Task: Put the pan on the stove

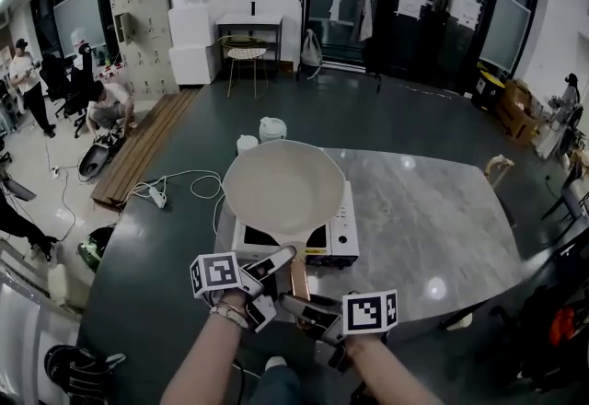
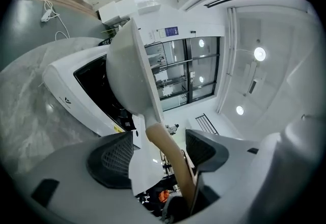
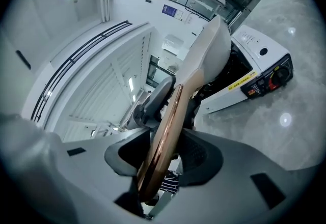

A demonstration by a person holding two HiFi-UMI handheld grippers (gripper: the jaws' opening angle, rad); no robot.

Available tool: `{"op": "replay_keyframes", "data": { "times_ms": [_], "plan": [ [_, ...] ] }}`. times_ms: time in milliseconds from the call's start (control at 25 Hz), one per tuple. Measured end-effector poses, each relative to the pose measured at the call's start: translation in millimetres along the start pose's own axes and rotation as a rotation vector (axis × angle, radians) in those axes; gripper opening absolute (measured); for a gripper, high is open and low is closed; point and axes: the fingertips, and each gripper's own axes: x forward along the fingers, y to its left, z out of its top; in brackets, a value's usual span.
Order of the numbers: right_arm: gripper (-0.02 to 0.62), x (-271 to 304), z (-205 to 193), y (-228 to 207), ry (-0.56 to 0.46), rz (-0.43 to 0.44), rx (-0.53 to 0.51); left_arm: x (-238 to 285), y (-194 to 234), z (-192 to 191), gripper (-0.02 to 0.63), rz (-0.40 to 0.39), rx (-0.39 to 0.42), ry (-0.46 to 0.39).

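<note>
A cream pan (image 1: 285, 187) sits on the white portable stove (image 1: 336, 242) at the near left of the marble table. Its copper handle (image 1: 299, 279) points toward me. My left gripper (image 1: 281, 281) straddles the handle with its jaws wide. In the left gripper view the handle (image 2: 170, 154) runs between the pads with a gap on each side of my left gripper (image 2: 158, 154). My right gripper (image 1: 308, 313) holds the handle further back. In the right gripper view its pads close on the handle (image 3: 165, 136), so my right gripper (image 3: 170, 151) is shut on it.
The grey marble table (image 1: 433, 219) stretches right of the stove. Two white containers (image 1: 271, 129) stand behind the pan. A white cable (image 1: 184, 182) lies on the dark floor at left, beside a wooden platform (image 1: 138, 150). People (image 1: 106, 109) are at the far left.
</note>
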Motion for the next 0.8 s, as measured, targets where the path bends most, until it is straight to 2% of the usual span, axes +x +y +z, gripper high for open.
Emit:
{"op": "replay_keyframes", "data": {
  "times_ms": [160,400,600,800],
  "plan": [
    [0.160,-2.6,2.4,-2.7,-0.035,-0.003,0.039,-9.5,-7.0,-6.6,0.319,-0.012,-0.020,-0.036],
    [0.172,-3.4,5.1,-4.7,-0.045,-0.035,0.000,-18.4,-6.9,-14.4,0.319,0.014,-0.025,-0.059],
    [0.280,-5.3,11.7,-12.7,-0.076,-0.035,0.017,-19.7,-10.5,-16.3,0.321,0.032,-0.004,-0.071],
    [0.303,-13.8,15.3,-11.6,-0.106,0.002,0.053,-30.1,-15.7,-14.5,0.325,0.038,0.013,-0.112]
  ]
}}
